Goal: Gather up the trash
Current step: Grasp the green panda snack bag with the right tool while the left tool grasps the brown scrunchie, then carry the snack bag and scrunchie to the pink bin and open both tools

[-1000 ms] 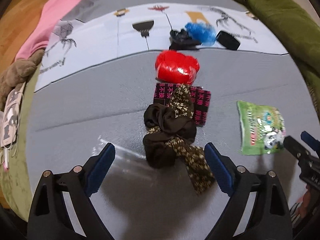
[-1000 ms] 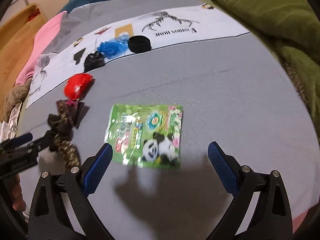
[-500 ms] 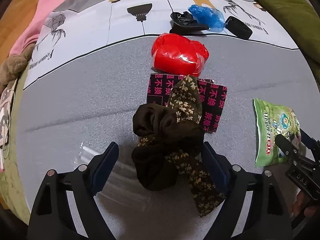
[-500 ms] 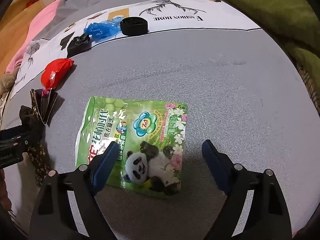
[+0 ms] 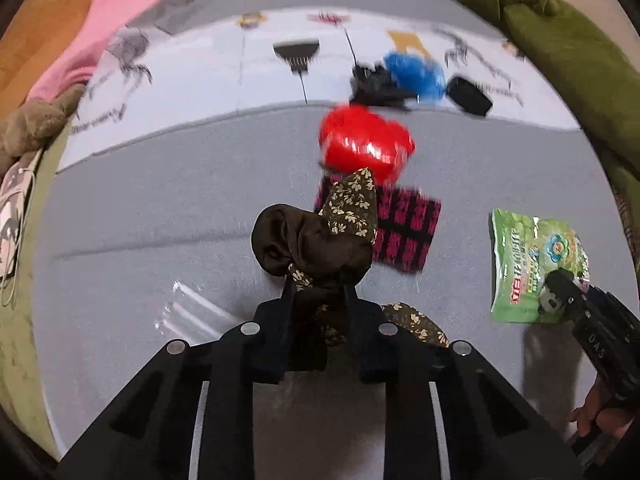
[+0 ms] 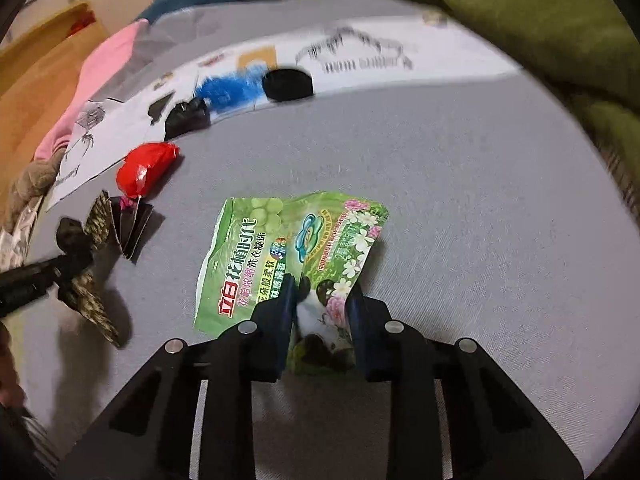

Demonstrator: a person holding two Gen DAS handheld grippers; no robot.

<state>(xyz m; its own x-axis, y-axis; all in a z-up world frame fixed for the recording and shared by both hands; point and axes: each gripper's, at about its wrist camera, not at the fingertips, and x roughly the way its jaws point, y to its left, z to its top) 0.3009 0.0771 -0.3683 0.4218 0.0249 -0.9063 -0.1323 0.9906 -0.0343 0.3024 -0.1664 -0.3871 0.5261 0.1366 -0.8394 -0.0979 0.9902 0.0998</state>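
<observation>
A dark brown floral cloth bundle (image 5: pixel 312 240) lies on the grey bed sheet (image 5: pixel 160 208). My left gripper (image 5: pixel 318 300) is closing on its near end, and the pads press the fabric between them. A green laundry pouch with a panda print (image 6: pixel 280 240) lies to the right. My right gripper (image 6: pixel 322 304) is closing on its near edge, which crumples and lifts between the pads. In the left wrist view the pouch (image 5: pixel 532 264) shows with the right gripper (image 5: pixel 560 284) on its corner.
A red plastic bag (image 5: pixel 366 148) and a black-and-pink packet (image 5: pixel 404 236) lie just beyond the cloth. A blue bag (image 5: pixel 416 72), a black bag (image 5: pixel 374 84) and a black round item (image 6: pixel 288 84) sit farther back. Clear wrap (image 5: pixel 192 312) lies left. A green blanket (image 5: pixel 560 48) borders the right.
Both grippers went from wide open to pinched. The left closed on the brown cloth, the right on the pouch's near edge, which now buckles upward.
</observation>
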